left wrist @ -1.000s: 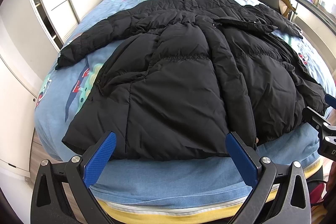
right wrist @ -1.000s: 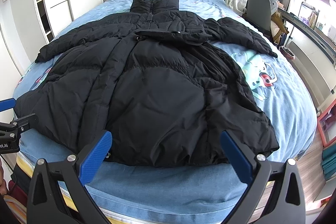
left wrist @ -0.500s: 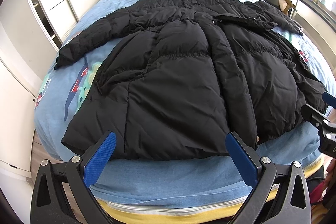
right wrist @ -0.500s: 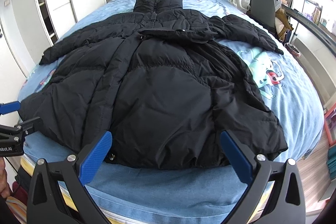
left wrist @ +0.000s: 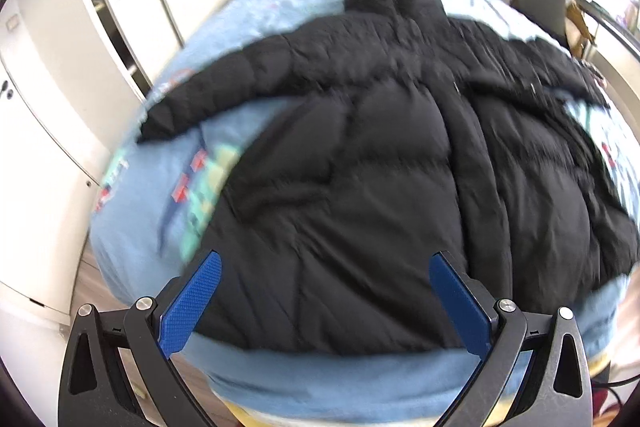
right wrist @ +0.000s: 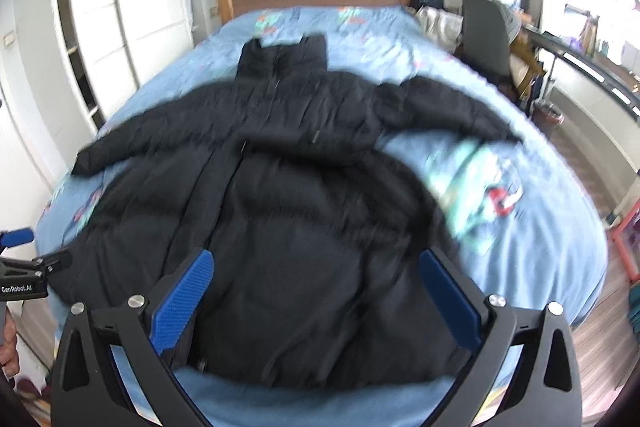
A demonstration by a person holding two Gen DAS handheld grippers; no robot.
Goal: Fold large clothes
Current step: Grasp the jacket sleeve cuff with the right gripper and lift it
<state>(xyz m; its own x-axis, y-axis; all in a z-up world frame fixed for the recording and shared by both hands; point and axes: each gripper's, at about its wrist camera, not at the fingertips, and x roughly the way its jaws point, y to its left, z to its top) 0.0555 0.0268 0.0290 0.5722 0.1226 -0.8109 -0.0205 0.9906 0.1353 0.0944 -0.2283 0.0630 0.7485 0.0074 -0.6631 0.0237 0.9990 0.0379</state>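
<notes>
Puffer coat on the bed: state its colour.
Plain black puffer coat, clearest in the right wrist view.

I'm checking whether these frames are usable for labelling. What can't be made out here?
- Black puffer coat: quilting and zip smeared by motion blur in both wrist views.
- Printed blue bedsheet: cartoon pattern blurred.
- Left gripper: cut off by the right view's left edge.
- Coat hem: partly behind the right gripper in its own view.
</notes>
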